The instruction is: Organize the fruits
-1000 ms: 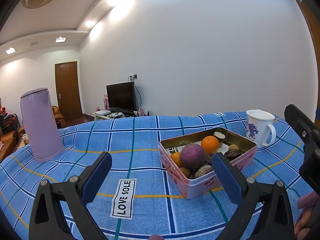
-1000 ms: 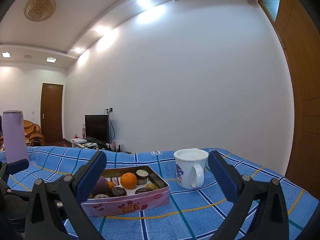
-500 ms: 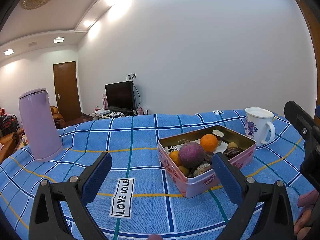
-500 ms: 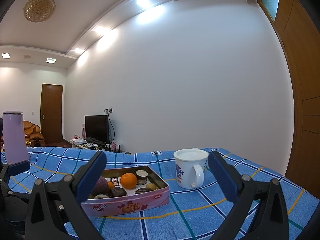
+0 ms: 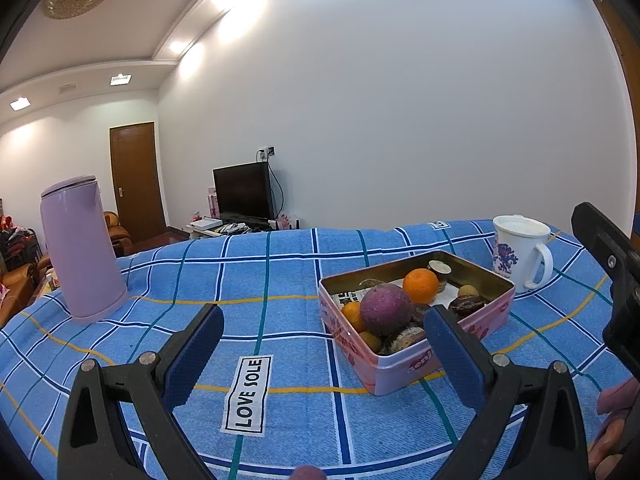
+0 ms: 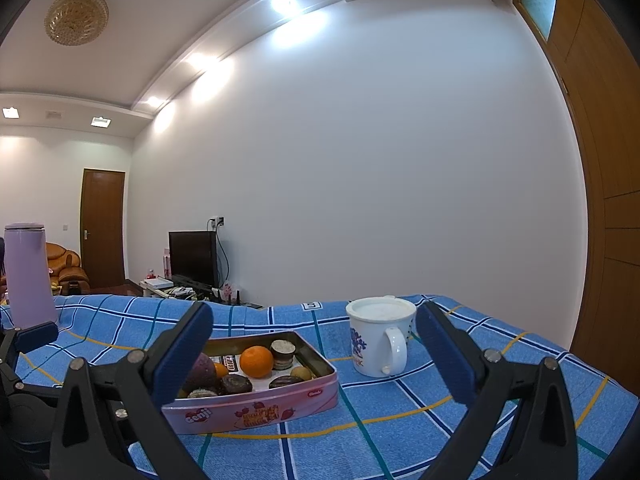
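We hold both grippers low over the blue checked cloth (image 5: 280,280), the left gripper (image 5: 324,354) and the right gripper (image 6: 314,354) each spread wide and holding nothing. The fruit sits in the pink tin (image 5: 404,368), right of centre and just near of the mug (image 6: 378,336): a round purple fruit (image 5: 385,309), an orange (image 6: 256,360) and smaller orange pieces, crowded among dark wrapped sweets (image 6: 236,384). Whether sorting lies ahead or is finished, we cannot tell. Any pick should come from above, pads straddling one round fruit, clear of the tin wall and sweets.
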A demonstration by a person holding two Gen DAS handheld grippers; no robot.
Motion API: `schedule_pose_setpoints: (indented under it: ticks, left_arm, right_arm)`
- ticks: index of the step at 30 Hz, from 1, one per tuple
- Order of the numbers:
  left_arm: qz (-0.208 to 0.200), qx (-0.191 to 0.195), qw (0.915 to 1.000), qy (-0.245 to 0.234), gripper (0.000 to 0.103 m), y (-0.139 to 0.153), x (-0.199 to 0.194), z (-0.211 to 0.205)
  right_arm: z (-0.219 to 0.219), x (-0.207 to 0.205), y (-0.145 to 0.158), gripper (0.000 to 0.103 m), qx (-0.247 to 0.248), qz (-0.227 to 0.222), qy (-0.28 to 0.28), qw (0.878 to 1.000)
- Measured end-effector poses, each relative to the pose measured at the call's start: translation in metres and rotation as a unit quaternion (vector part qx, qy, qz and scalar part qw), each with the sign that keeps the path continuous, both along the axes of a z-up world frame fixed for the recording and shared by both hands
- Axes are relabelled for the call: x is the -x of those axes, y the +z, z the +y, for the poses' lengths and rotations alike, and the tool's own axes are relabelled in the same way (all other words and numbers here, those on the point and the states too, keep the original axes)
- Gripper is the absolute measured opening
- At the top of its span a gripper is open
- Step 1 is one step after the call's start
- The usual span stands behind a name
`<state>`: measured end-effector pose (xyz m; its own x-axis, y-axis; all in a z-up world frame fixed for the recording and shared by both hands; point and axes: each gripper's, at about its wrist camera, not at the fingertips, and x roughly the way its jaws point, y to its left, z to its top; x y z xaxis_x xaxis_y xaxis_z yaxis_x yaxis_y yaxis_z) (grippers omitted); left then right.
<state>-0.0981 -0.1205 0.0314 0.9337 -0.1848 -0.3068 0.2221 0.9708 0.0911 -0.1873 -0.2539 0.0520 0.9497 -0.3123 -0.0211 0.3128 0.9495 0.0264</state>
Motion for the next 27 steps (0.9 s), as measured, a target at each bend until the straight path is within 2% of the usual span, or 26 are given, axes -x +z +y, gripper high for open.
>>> schedule_pose_setpoints:
  ticks: [12,27]
  left_arm:
    - [-0.001,-0.006,1.0000,0.005,0.101,-0.0001,0.0001,-0.0019]
    - [0.010,0.002,0.9999,-0.013,0.101,-0.0004,-0.0019,-0.0017]
  right_arm:
    - [0.0013,0.0004,0.0005,0.103,0.000,0.000,0.000,1.000]
    - [0.0026,-0.0002,0.0001,0.103,-0.002,0.002,0.000,1.000]
